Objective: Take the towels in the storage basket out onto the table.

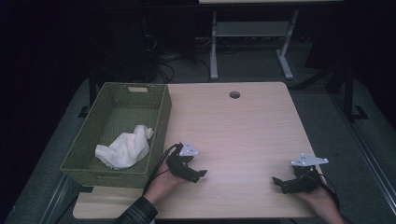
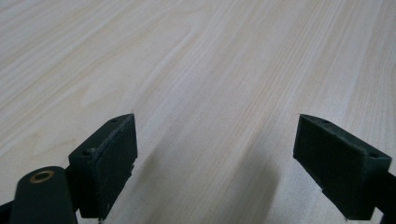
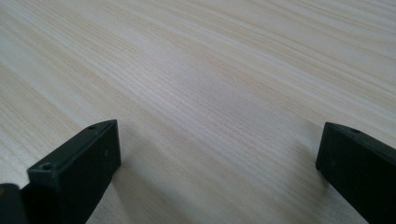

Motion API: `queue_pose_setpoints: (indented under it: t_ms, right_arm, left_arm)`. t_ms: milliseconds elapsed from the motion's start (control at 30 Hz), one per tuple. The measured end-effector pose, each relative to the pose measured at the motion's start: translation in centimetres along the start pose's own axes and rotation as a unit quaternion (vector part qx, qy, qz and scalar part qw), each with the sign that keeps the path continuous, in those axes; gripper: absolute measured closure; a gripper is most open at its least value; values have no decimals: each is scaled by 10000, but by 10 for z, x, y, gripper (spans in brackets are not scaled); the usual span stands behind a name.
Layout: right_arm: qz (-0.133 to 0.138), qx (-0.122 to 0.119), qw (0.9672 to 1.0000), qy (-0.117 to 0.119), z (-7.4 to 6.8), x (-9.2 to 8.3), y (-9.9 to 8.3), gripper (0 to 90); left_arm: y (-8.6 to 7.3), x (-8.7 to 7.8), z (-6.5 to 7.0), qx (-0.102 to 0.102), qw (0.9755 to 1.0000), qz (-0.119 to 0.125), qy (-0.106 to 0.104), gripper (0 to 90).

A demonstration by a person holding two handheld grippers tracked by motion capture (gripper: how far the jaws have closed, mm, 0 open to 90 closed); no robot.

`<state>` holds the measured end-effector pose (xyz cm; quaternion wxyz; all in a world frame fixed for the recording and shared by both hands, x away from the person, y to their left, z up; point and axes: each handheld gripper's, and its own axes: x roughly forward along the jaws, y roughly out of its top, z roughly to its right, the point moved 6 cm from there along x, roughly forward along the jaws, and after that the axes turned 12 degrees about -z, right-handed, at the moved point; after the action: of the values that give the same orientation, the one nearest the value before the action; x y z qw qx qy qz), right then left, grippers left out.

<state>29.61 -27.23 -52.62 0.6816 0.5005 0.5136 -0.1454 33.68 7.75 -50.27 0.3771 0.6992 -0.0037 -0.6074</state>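
Left gripper view looked along two black padded jaws spread wide apart, with nothing but bare pale wood grain of the table (image 2: 210, 70) between them; the left gripper (image 2: 215, 140) was released and held nothing. Right gripper view gave the same picture: the right gripper (image 3: 218, 149) stood with its jaws set far apart, low over the light wood, gripping nothing. No writing, brand or label could be read on the jaws or on the wood in either of these views.

High view placed both tools near the front edge of the table (image 1: 243, 126). At the left, a hand in a plaid sleeve (image 1: 137, 212) held the left gripper (image 1: 198, 175), its grey three-cornered plate turned upward and its jaws aimed toward the table's middle. At the right, the other hand held the right gripper (image 1: 279, 182), likewise with its grey plate on top and its jaws aimed leftward. The two were well apart, with bare wood between them.

Just beside the left gripper, on its far left side, stood a green woven basket (image 1: 161, 116) at the table's left edge. A crumpled white cloth (image 1: 123, 149) lay inside it, toward the near end, apart from both grippers. No lettering on the basket could be made out. Farther back a round cable hole (image 1: 234, 94) sat near the table's far edge, and beyond it the legs of a white stand (image 1: 214, 51) rose from the dark floor
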Motion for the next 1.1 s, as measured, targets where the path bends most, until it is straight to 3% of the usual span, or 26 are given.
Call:
queue_pose_setpoints:
  t_ms: [1100]
  right_arm:
    - [3, -12, 10000, -6, 0, 0, 0, 0]
  left_arm:
    - [17, -23, -3, 47, 10000, 60, 53, 130]
